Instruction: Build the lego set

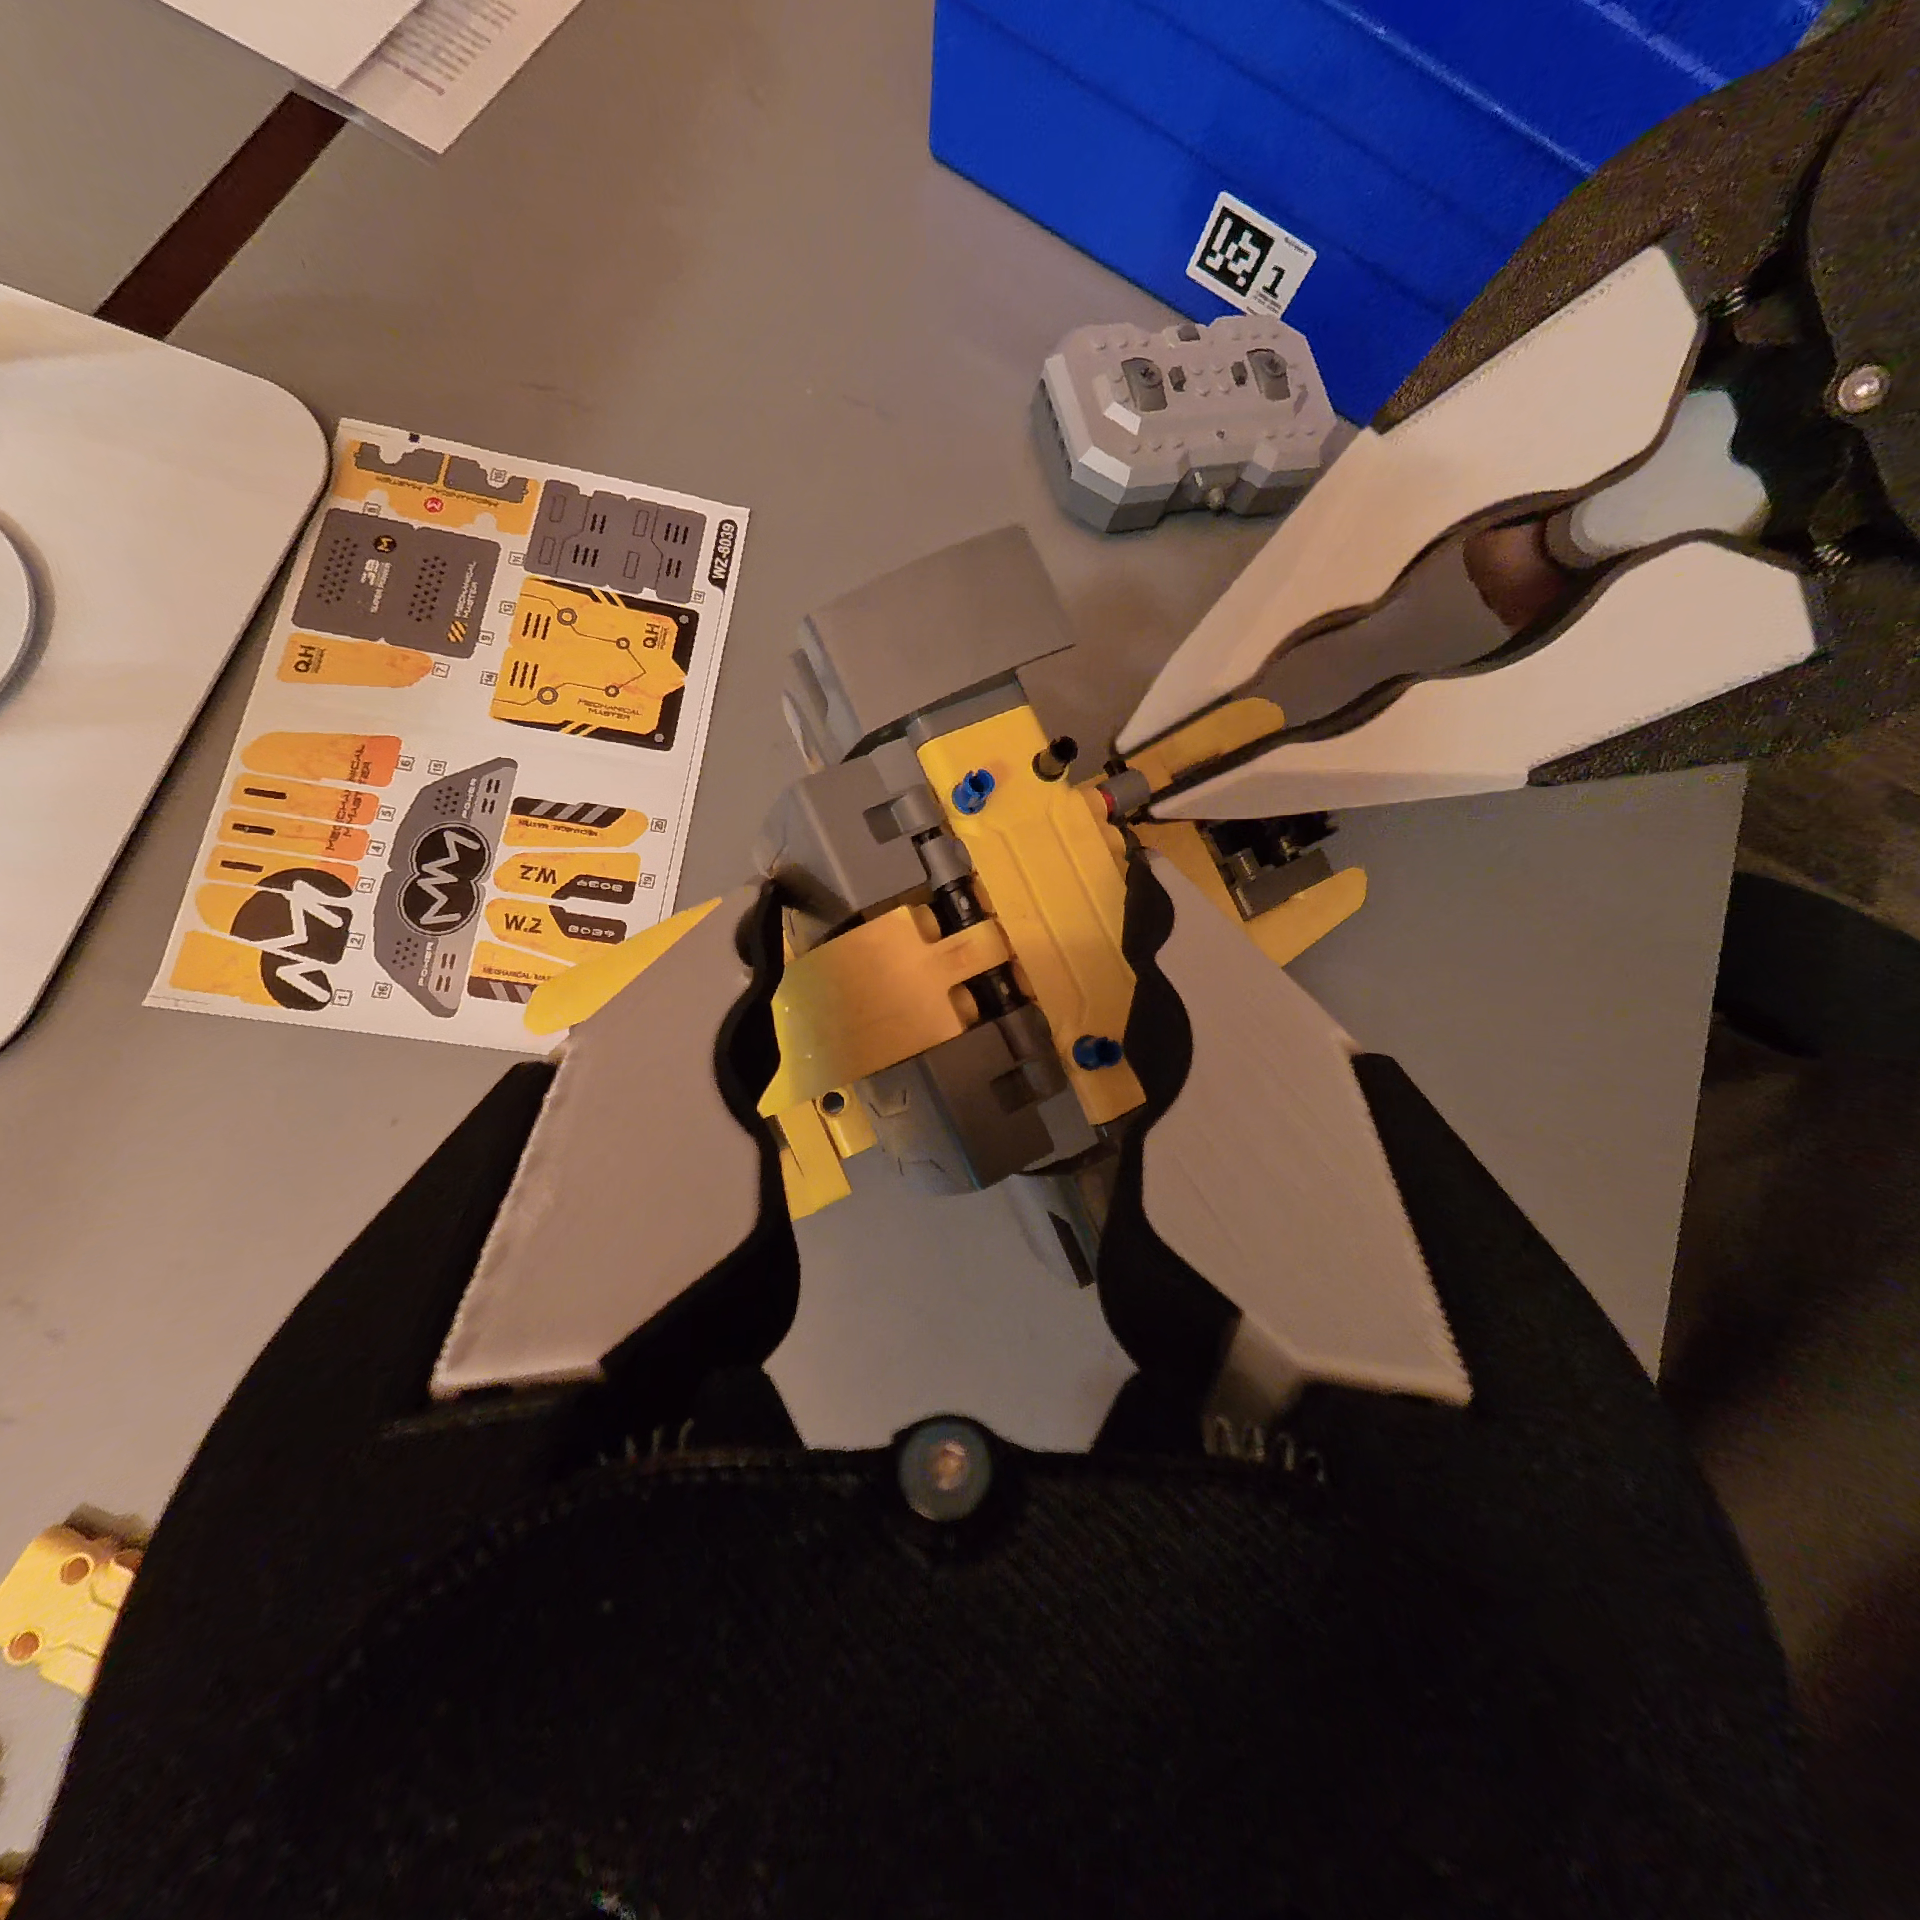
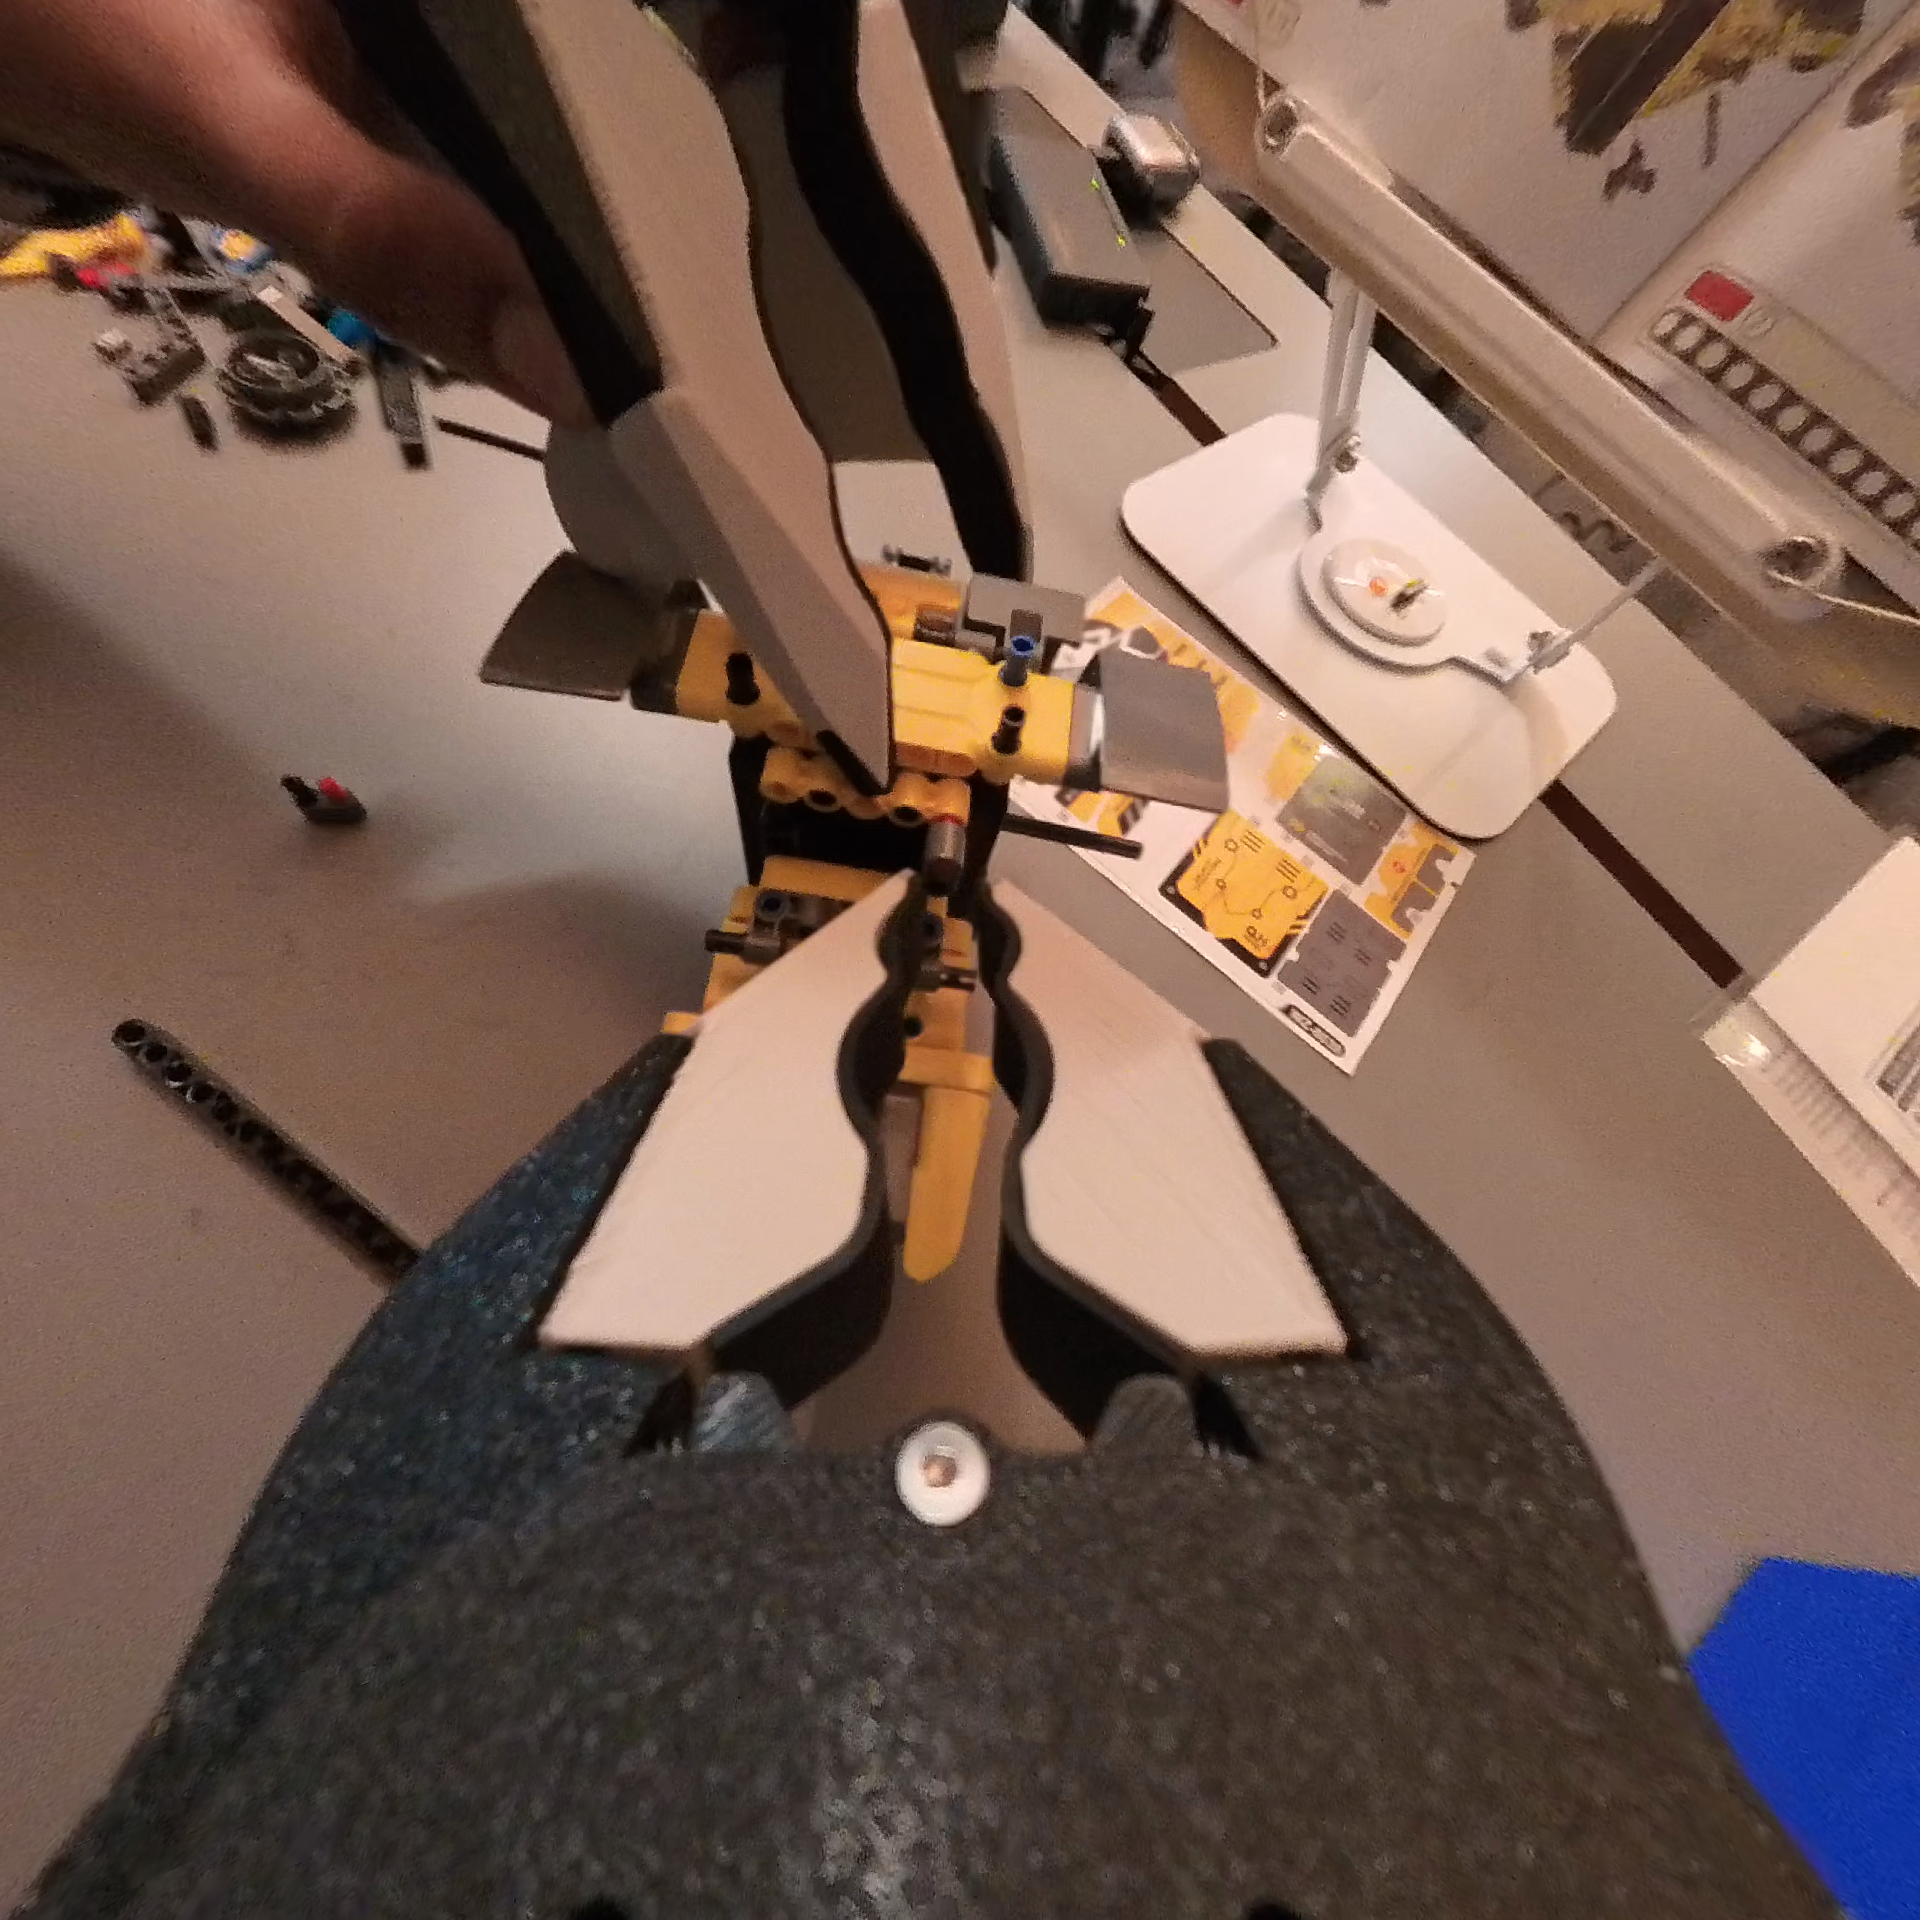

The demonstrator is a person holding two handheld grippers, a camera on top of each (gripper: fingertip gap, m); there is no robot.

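Note:
My left gripper [image 1: 945, 883] is shut on a yellow and grey brick model [image 1: 1029, 904], its fingers clamping the body from both sides above the grey table [image 1: 727, 260]. My right gripper [image 1: 1132, 779] comes in from the upper right, and its tips pinch a small grey pin with a red end [image 1: 1120, 795] at the model's side. In the right wrist view my right gripper [image 2: 951, 888] is nearly closed around that pin [image 2: 945, 847] under the model [image 2: 966, 696]. One finger [image 2: 748, 499] of the left gripper reaches down from above, with a hand behind it.
A sticker sheet [image 1: 447, 727] lies left of the model beside a white lamp base [image 1: 125, 571]. A grey control box [image 1: 1184, 416] sits in front of a blue bin [image 1: 1351, 135]. Loose parts [image 2: 270, 353], a black beam [image 2: 239, 1132] and a small black-red piece [image 2: 324, 800] lie on the table.

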